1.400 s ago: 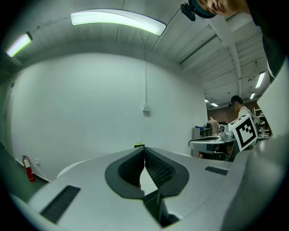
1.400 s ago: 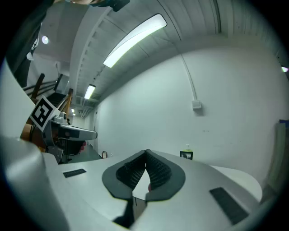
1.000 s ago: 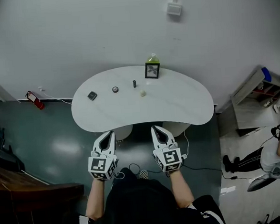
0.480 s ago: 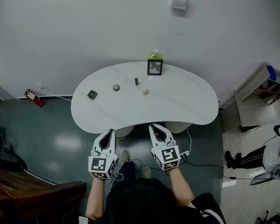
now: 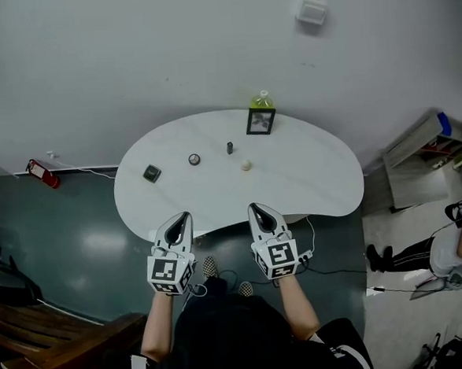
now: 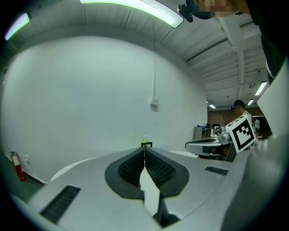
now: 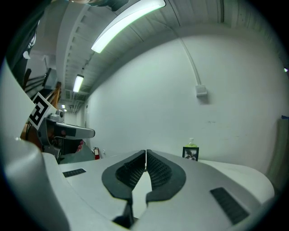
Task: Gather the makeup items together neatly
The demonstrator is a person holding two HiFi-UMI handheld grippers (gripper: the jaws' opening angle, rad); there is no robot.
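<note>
On the white kidney-shaped table (image 5: 310, 182) lie small makeup items in a loose row: a dark square compact (image 5: 151, 173) at the left, a round dark-rimmed pot (image 5: 194, 159), a short dark tube (image 5: 230, 147) standing upright, and a pale round item (image 5: 246, 165). My left gripper (image 5: 183, 216) and right gripper (image 5: 255, 208) are held side by side at the table's near edge, both shut and empty. In the left gripper view the jaws of the left gripper (image 6: 144, 149) meet tip to tip. The right gripper (image 7: 146, 152) shows the same in its own view.
A small framed picture (image 5: 260, 121) stands at the table's far edge with a green bottle (image 5: 261, 100) behind it, seen also as the picture (image 7: 190, 153) in the right gripper view. A red fire extinguisher (image 5: 41, 173) lies by the wall at left. Another person (image 5: 456, 239) sits at far right.
The whole view has shifted forward: the table now sits closer to both grippers, whose tips reach its near edge. Both grippers stayed shut. The items on the table have not moved.
</note>
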